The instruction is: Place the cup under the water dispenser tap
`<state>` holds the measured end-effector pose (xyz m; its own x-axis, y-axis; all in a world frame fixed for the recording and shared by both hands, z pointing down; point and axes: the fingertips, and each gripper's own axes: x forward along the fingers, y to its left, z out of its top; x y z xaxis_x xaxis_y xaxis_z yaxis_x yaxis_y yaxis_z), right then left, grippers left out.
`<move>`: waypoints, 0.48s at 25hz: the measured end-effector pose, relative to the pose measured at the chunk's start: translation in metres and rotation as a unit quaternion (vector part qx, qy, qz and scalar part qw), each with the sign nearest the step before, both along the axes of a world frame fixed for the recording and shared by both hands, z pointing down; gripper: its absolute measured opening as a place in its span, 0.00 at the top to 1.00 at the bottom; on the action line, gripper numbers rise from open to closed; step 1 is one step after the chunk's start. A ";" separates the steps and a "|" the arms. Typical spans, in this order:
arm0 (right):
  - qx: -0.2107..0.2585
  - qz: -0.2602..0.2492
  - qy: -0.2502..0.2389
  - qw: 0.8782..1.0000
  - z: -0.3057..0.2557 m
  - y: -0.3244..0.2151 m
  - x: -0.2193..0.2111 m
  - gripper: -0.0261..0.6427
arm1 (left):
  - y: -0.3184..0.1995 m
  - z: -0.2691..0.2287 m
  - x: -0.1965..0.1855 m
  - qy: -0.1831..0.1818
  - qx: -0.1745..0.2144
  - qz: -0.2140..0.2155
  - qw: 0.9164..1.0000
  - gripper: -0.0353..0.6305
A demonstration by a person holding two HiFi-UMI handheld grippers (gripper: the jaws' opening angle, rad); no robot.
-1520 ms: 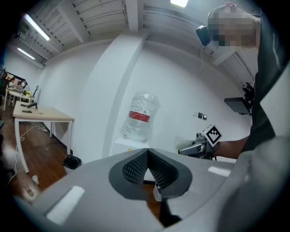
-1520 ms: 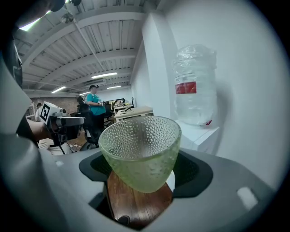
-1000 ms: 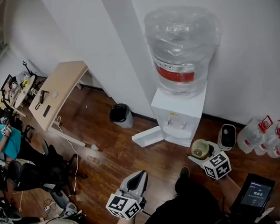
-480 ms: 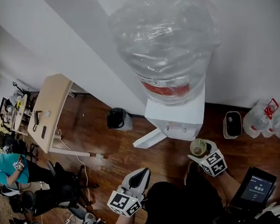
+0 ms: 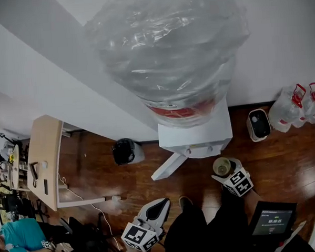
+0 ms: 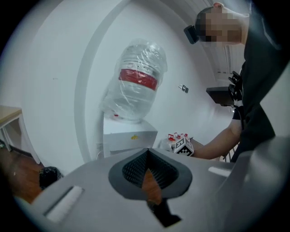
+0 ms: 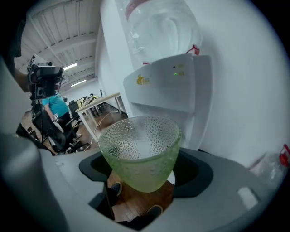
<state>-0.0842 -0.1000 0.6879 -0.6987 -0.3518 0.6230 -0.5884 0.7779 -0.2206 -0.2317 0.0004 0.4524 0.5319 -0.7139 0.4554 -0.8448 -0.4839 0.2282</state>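
The water dispenser (image 5: 196, 132) is a white cabinet with a big clear bottle (image 5: 169, 48) on top, standing against the wall. My right gripper (image 5: 226, 172) is shut on a green dimpled glass cup (image 5: 222, 167), held upright in front of the dispenser, a little right of its taps. In the right gripper view the cup (image 7: 140, 152) sits between the dark pads of the right gripper (image 7: 145, 171), with the dispenser's white front (image 7: 179, 88) close behind. My left gripper (image 5: 161, 204) hangs low at the left, shut on nothing. The left gripper (image 6: 146, 155) faces the dispenser (image 6: 129, 136).
A black bin (image 5: 124, 151) stands left of the dispenser, and a white panel (image 5: 167, 167) leans out from its base. Spare water jugs (image 5: 296, 107) and a small white appliance (image 5: 259, 124) line the right wall. A wooden table (image 5: 43, 158) is at the far left, a lit screen (image 5: 270, 221) at the lower right.
The head view has drawn in over the dispenser, so the bottle now fills the top. The right gripper has come down with the cup still in it. The left gripper has shifted a little.
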 end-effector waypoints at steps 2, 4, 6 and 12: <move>-0.005 0.030 0.000 1.000 0.021 -0.005 -0.004 0.39 | -0.003 0.016 -0.011 -0.008 -0.018 0.022 1.000 0.95; -0.010 0.061 -0.002 0.998 0.044 -0.013 -0.007 0.39 | -0.008 0.029 -0.016 -0.009 -0.030 0.042 0.999 0.95; -0.018 0.091 -0.008 0.996 0.067 -0.019 -0.009 0.39 | -0.013 0.038 -0.016 -0.008 -0.037 0.058 0.998 0.95; -0.007 0.118 -0.014 0.993 0.122 -0.043 -0.023 0.39 | -0.030 0.070 -0.012 -0.012 -0.036 0.116 0.992 0.95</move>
